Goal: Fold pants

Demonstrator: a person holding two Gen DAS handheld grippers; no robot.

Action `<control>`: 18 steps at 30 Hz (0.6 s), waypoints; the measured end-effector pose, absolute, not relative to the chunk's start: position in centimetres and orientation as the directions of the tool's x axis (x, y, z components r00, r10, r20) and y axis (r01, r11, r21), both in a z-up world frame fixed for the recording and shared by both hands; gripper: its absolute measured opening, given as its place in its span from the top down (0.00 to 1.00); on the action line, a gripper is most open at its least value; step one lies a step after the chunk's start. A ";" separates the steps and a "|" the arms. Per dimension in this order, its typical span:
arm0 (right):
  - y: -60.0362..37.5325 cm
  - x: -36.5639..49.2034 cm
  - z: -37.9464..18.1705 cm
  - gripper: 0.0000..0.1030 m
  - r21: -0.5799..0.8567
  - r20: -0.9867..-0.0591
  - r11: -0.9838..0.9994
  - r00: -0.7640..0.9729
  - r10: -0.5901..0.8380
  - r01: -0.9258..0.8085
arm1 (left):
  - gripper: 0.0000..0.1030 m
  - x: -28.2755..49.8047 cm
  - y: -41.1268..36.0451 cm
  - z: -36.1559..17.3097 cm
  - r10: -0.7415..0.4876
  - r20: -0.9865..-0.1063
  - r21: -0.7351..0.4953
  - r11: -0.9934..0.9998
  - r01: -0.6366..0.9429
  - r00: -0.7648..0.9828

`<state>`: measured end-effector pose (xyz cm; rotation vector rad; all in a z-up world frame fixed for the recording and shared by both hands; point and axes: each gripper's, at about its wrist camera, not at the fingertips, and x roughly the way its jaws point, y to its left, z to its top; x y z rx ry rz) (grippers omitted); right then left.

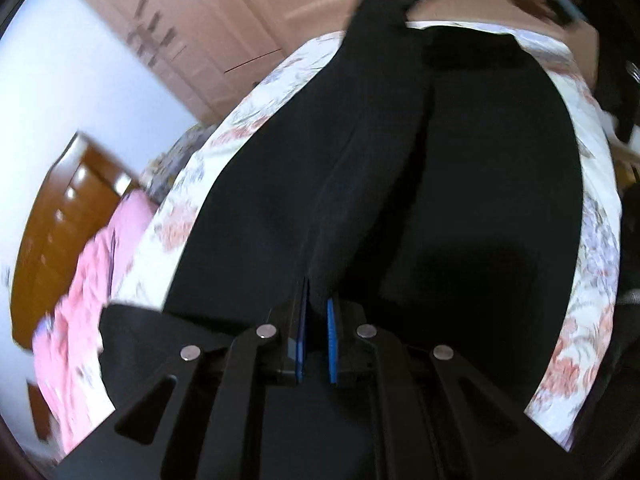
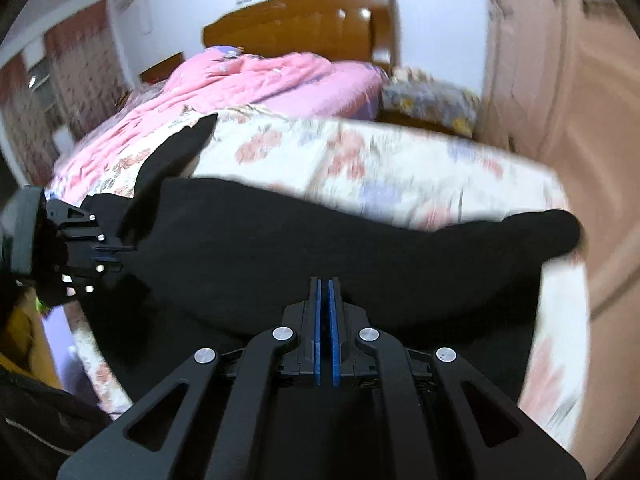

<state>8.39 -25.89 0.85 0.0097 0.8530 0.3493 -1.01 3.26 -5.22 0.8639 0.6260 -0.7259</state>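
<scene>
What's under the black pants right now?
The black pants lie on a floral sheet that shows along both sides. Whatever is directly beneath the fabric is covered. The left gripper and right gripper are each pinched on the pants.

left tongs (image 1: 318,312): black linkages, silver rivets, blue pads | right tongs (image 2: 325,292): same

Pants (image 1: 400,184) are spread lengthwise across a quilt (image 2: 380,160) on a bed, with quilt left showing along both sides. A blanket (image 2: 248,80) is heaped on the bed behind the quilt, before the headboard (image 2: 304,24). A wardrobe (image 2: 560,120) is set to the right. The left gripper (image 2: 114,254) is seen at the pants' left end.
</scene>
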 end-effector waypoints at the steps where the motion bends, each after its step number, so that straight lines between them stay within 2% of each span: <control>1: -25.7 7.7 -0.1 0.94 0.173 -0.751 0.948 0.588 0.302 -0.267 | 0.91 -0.8 3.4 -5.2 -0.304 -0.732 0.427 0.494 0.757 0.610; 7: -26.1 4.7 -4.6 0.94 0.331 -0.798 0.942 0.517 0.309 -0.052 | 0.86 -0.1 3.2 -4.8 -0.279 -0.702 0.363 0.651 0.667 0.655; 8: -26.5 4.4 -5.2 0.91 0.356 -0.798 0.934 0.517 0.311 -0.012 | 0.83 -0.4 3.1 -4.9 -0.272 -0.702 0.359 0.663 0.657 0.658; 9: -26.7 4.2 -5.5 0.86 0.357 -0.802 0.934 0.516 0.301 0.010 | 0.81 -0.5 3.1 -4.8 -0.264 -0.699 0.357 0.676 0.645 0.664; 10: -26.9 3.8 -5.8 0.53 0.354 -0.809 0.934 0.513 0.286 0.038 | 0.70 -0.6 3.2 -4.7 -0.257 -0.696 0.356 0.687 0.633 0.671; 11: -27.1 3.5 -5.9 0.14 0.388 -0.791 0.921 0.524 0.316 0.030 | 0.61 -1.1 3.1 -4.2 -0.247 -0.686 0.351 0.712 0.608 0.685; 12: -27.2 3.2 -5.7 0.07 0.435 -0.760 0.901 0.537 0.365 0.003 | 0.42 -1.6 3.2 -3.5 -0.260 -0.670 0.334 0.731 0.595 0.696; 13: -27.1 3.1 -5.5 0.04 0.446 -0.748 0.895 0.548 0.375 -0.005 | 0.20 -1.9 3.1 -2.9 -0.285 -0.655 0.309 0.743 0.593 0.699; 14: -26.7 3.2 -5.6 0.04 0.411 -0.769 0.912 0.539 0.344 0.003 | 0.04 -2.2 3.1 -2.1 -0.323 -0.637 0.268 0.759 0.594 0.700; 16: -26.0 3.3 -5.6 0.04 0.375 -0.774 0.927 0.547 0.318 -0.008 | 0.04 -2.5 1.9 -0.7 -0.386 -0.618 0.227 0.746 0.626 0.685; 18: -26.0 3.5 -5.4 0.04 0.394 -0.760 0.919 0.563 0.323 0.005 | 0.04 -2.4 -0.2 -0.2 -0.374 -0.616 0.280 0.719 0.636 0.693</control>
